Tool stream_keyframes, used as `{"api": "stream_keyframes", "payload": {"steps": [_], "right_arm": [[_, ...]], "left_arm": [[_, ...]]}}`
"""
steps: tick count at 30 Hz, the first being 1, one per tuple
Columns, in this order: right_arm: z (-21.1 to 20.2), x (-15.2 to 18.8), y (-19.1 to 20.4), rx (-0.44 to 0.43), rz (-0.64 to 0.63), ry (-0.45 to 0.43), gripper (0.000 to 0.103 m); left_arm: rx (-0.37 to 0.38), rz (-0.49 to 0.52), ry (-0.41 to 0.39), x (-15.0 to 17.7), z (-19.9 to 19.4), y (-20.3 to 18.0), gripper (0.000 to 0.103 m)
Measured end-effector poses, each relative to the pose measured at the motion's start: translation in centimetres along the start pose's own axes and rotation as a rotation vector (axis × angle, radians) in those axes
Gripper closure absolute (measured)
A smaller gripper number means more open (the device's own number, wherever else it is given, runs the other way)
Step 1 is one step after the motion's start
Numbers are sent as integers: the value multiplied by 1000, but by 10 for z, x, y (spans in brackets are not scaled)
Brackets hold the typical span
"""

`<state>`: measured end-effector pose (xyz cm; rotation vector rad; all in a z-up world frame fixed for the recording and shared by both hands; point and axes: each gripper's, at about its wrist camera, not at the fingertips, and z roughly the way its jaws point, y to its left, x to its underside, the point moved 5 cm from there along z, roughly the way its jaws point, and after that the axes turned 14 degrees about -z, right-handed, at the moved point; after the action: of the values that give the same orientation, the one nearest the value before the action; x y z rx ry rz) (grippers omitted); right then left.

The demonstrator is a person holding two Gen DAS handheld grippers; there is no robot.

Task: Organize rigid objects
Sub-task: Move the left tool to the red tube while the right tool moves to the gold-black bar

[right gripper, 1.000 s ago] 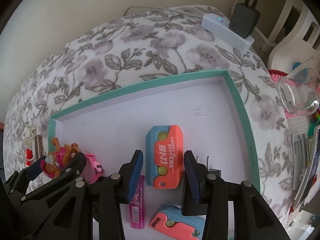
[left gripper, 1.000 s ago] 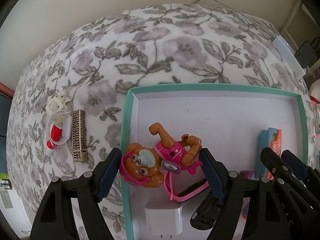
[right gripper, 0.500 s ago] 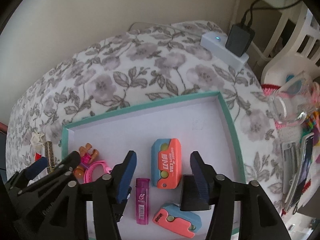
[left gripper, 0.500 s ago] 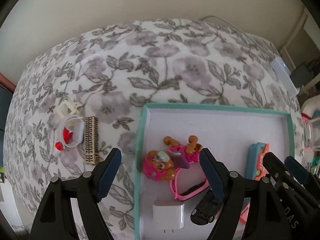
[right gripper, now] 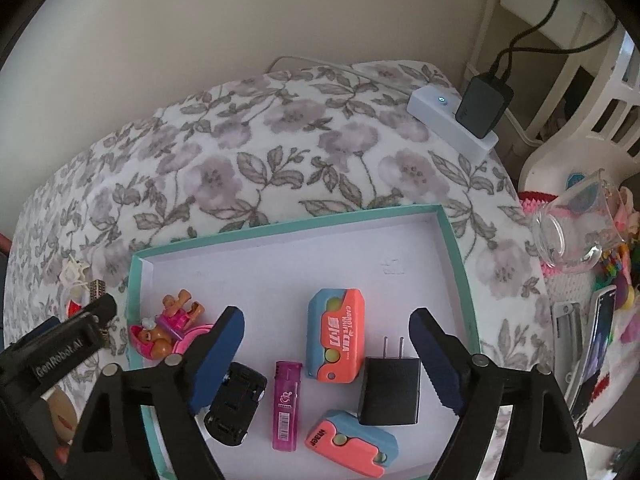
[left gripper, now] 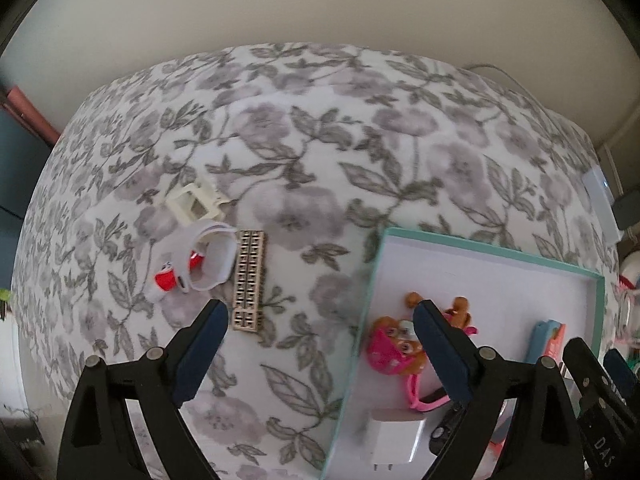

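Left wrist view: left gripper [left gripper: 318, 346] held above the flowered cloth [left gripper: 312, 152] with jaws wide apart and nothing between them; beyond its left finger, a patterned wooden block [left gripper: 249, 280] lies flat on the cloth, touching or just beside a white strap with a red piece [left gripper: 196, 266]; a cream square frame [left gripper: 195, 205] sits just past that; to the right, a teal-rimmed tray [left gripper: 496, 249] holds a pink and brown toy dog [left gripper: 394, 350], a pink band [left gripper: 426, 398] and a white plug [left gripper: 394, 442]; right wrist view: right gripper [right gripper: 326, 354] over the same tray, jaws wide apart, empty; below it lie a black plug [right gripper: 390, 390], a purple lighter [right gripper: 286, 406], two orange and blue boxes [right gripper: 335, 340] [right gripper: 352, 442] and a black toy car [right gripper: 236, 408]; a clear glass [right gripper: 576, 226] lies on its side off the tray's right edge
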<state>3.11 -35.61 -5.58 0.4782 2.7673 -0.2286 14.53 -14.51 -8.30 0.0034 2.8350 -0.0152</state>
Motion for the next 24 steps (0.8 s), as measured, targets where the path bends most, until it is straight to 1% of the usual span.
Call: {"api": "stream_keyframes", "payload": {"steps": [2,4,6,8,9,14,17,21,24], "right_arm": [[0,-1,2,6,-10,-1,11],[0,-1,4,9,-18,-4,5],[0,-2,6,9,-23,-6,4],[0,-2,8,7,-25,-5,3],[0,-2,10,6,-26,-4,2],[1,-3,20,9,-45,-2,2],[2,-4,31,-4,-59,-2,2],[1,-6,55,-28,-96,-9,2],[-2,-9,76,-60,-124,-24,2]], "left_arm": [[-6,-19,-2,-3,1,7,9],[-12,-31,-4,-5,1,12,8],[-15,-48,-7,-7,1,18,8],[-15,-61,-3,-10,2,24,1],[-15,-67,-4,-10,3,27,0],[-18,-104,-10,-18,2,49,0],[-21,-134,-19,-25,0,66,0],[-50,-155,-41,-35,-3,90,0],[-56,-161,-49,-41,-5,108,0]]}}
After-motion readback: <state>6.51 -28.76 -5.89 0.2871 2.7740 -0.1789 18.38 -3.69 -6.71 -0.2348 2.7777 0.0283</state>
